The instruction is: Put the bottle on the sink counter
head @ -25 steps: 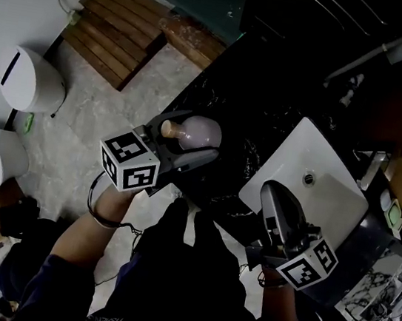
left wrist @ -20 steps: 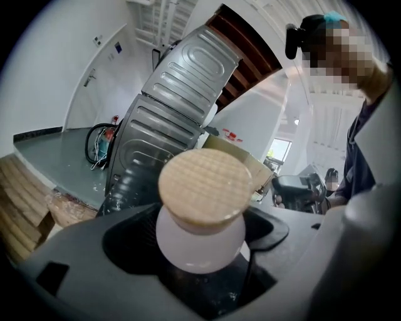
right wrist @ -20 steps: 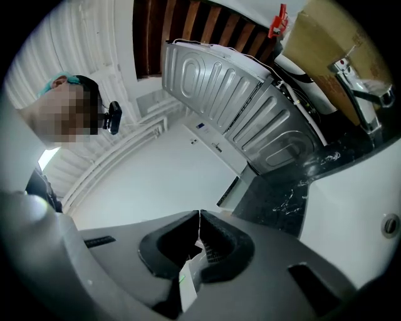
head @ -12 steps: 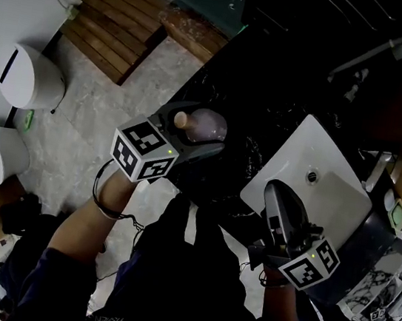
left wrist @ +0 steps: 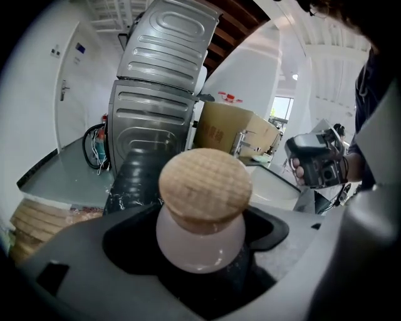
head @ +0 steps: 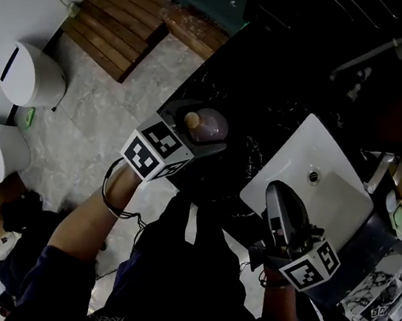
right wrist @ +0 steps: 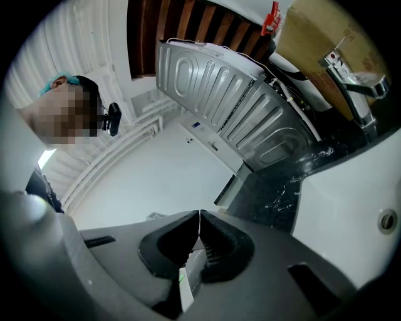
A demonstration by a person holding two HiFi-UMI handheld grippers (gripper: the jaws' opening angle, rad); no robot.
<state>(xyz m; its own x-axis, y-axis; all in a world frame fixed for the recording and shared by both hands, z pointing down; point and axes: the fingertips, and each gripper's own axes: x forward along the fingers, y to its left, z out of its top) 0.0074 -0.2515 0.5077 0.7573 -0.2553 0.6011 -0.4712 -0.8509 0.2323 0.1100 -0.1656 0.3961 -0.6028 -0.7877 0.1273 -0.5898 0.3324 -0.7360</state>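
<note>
Left gripper (head: 198,138) clamps the bottle (head: 210,126) above the counter (head: 271,92) left of the sink (head: 334,195); our right gripper (head: 277,193), jaws together, hovers at the sink's near rim.

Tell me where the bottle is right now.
Head view: the bottle is clamped in the left tool, centre-left, above the edge of the dark counter, left of the white sink.

A black, white-veined counter (head: 271,92) is shown, with a white rectangular basin (head: 331,190) set into it and a tap (head: 376,169) mounted just beside the basin. Below the counter, a grey stone floor (head: 100,133) is seen, on which a slatted wooden mat (head: 116,27) and a white bin (head: 30,78) are placed.
</note>
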